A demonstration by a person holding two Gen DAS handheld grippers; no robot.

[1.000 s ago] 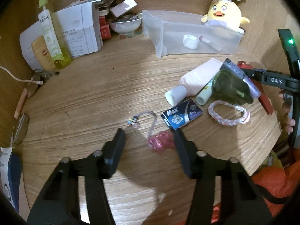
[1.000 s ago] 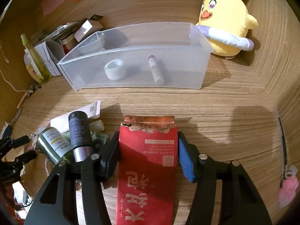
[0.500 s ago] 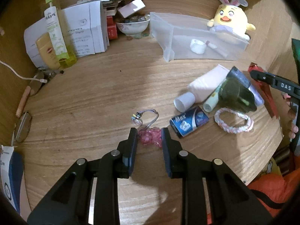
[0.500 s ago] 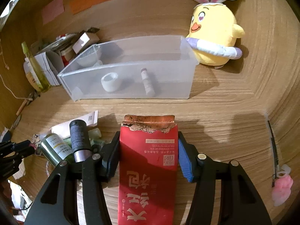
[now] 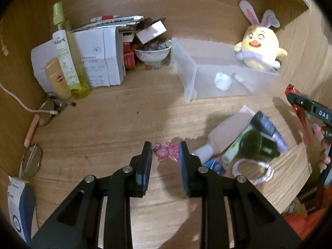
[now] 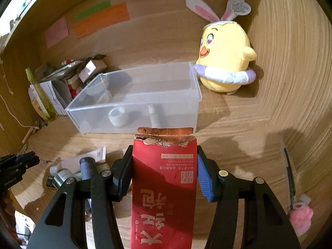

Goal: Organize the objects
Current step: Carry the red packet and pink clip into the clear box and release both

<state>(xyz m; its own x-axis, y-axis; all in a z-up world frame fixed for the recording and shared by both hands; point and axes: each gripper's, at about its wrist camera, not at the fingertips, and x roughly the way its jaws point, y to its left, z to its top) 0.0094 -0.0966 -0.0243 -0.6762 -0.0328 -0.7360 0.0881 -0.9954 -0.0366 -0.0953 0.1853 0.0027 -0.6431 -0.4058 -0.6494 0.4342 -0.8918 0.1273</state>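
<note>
Pink charm [image 5: 166, 152] – raised over desk [image 5: 116, 124], pinched between left gripper [image 5: 165, 152] pads | light, rigid, slick plastic – grip mid-body | right gripper [image 6: 164, 166] clamped on red pouch [image 6: 164, 178] before clear bin [image 6: 132, 103].

A broad stretch of the wooden surface [image 5: 108, 124] lies bare between the left-hand clutter and the translucent plastic bin [image 5: 220, 76], giving open passage. The bin's top is open. To the right, a heap of toppled tubes and bottles [image 5: 247, 139] crowds the front edge. A yellow plush chick [image 6: 224, 60] stands just beside the bin's far end, near the side wall.
</note>
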